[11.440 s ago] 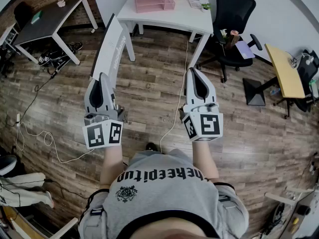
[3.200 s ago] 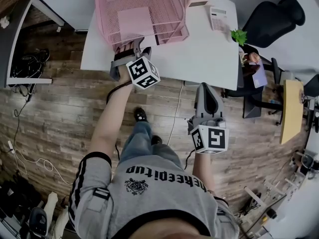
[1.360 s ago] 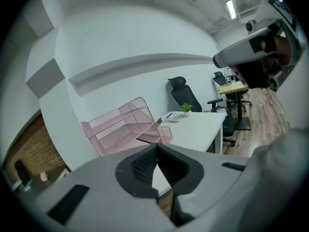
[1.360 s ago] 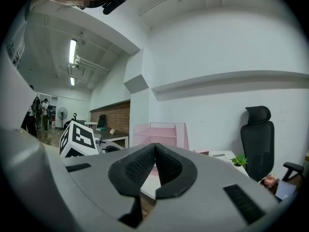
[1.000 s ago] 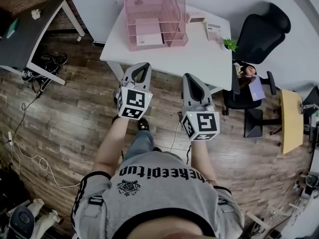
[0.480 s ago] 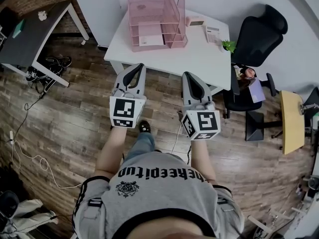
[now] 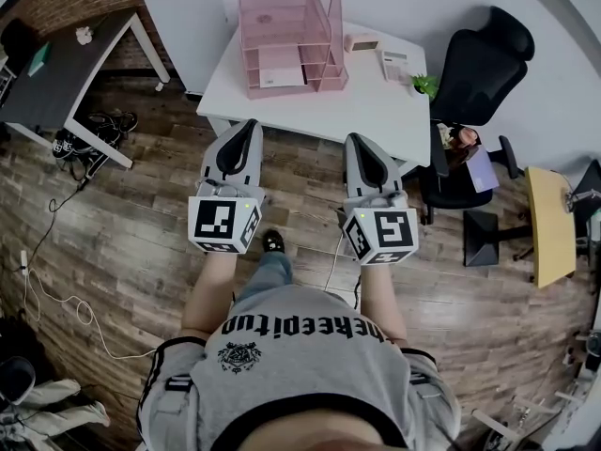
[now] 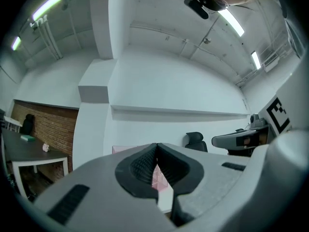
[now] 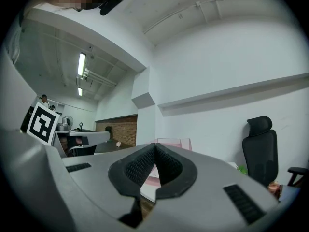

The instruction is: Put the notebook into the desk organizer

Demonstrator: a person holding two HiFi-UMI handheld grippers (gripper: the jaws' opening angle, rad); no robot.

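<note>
The pink mesh desk organizer stands at the back of the white table. A white notebook lies in its lower tray. My left gripper hovers over the floor just short of the table's front edge, shut and empty. Level with it and to its right, my right gripper is shut too, with nothing in it. In the left gripper view the left gripper has its pads together, and the organizer shows below them. The right gripper in its own view is shut, with the organizer behind it.
On the table's right part sit a calculator, a small pink box and a small plant. A black office chair stands right of the table, a dark desk to the left. Shoes and cables lie on the wooden floor.
My left gripper has drawn back from the table edge towards my body and now sits level with the right one. The right gripper has barely moved.
</note>
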